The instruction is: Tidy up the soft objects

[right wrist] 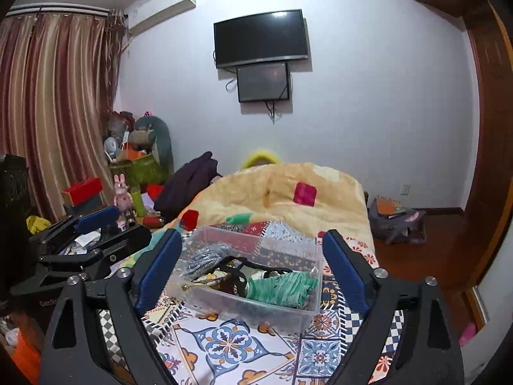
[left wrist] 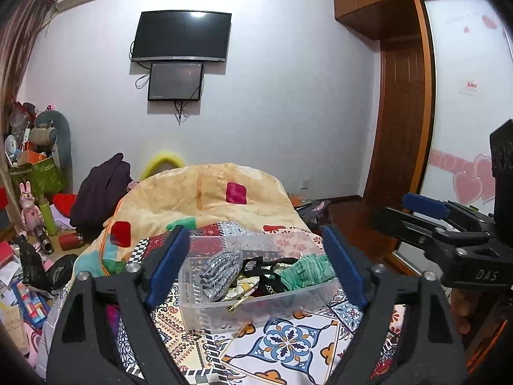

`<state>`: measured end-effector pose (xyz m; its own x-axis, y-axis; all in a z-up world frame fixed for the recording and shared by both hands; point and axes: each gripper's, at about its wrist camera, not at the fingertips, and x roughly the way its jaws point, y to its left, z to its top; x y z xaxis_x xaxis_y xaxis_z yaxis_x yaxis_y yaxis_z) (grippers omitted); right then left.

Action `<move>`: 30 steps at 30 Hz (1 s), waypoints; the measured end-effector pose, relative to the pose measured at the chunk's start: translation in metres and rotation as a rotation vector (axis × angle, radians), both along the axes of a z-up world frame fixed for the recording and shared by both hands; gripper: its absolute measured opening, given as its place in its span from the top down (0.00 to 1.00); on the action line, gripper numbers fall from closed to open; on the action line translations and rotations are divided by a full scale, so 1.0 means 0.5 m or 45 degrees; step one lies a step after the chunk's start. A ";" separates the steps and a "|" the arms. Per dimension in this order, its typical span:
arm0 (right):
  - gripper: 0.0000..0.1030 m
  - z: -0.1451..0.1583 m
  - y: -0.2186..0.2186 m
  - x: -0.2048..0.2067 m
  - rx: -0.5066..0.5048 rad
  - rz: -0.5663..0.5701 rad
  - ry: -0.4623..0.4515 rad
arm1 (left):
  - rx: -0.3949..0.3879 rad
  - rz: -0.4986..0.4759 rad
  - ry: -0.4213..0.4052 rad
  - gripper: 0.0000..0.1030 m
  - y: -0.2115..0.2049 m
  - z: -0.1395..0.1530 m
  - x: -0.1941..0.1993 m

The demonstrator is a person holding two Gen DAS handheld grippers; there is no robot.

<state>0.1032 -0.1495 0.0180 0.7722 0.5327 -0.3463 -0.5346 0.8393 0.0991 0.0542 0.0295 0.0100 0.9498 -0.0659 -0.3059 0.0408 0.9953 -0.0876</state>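
A clear plastic bin (left wrist: 205,314) sits on the patterned bedsheet, also in the right wrist view (right wrist: 224,308). It holds a grey speckled cloth (left wrist: 219,268) (right wrist: 205,258), a green striped cloth (left wrist: 304,271) (right wrist: 282,288) and dark strappy items (left wrist: 263,272) (right wrist: 234,276). My left gripper (left wrist: 256,263) is open and empty, held above the bin's near side. My right gripper (right wrist: 253,266) is open and empty, also just before the bin. Each gripper shows at the edge of the other's view.
A bunched yellow quilt (left wrist: 205,192) (right wrist: 288,192) lies behind the bin. A dark purple garment (left wrist: 102,186) lies to its left. Cluttered boxes and toys (left wrist: 32,192) stand at the left, a wardrobe (left wrist: 400,96) and a bag on the floor (right wrist: 397,221) at the right.
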 end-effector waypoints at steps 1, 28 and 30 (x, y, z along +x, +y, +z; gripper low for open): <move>0.08 0.000 -0.001 -0.004 0.002 -0.002 -0.005 | -0.002 -0.005 -0.003 0.10 0.000 -0.002 -0.003; 0.01 -0.012 -0.011 -0.021 0.025 0.002 -0.008 | 0.019 -0.013 -0.019 0.03 -0.005 -0.006 -0.025; 0.01 -0.012 -0.013 -0.023 0.027 0.001 -0.009 | 0.018 -0.014 -0.018 0.03 -0.006 -0.005 -0.025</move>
<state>0.0916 -0.1559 0.0120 0.7741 0.5407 -0.3293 -0.5363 0.8364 0.1127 0.0418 0.0262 0.0073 0.9532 -0.0723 -0.2936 0.0532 0.9959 -0.0726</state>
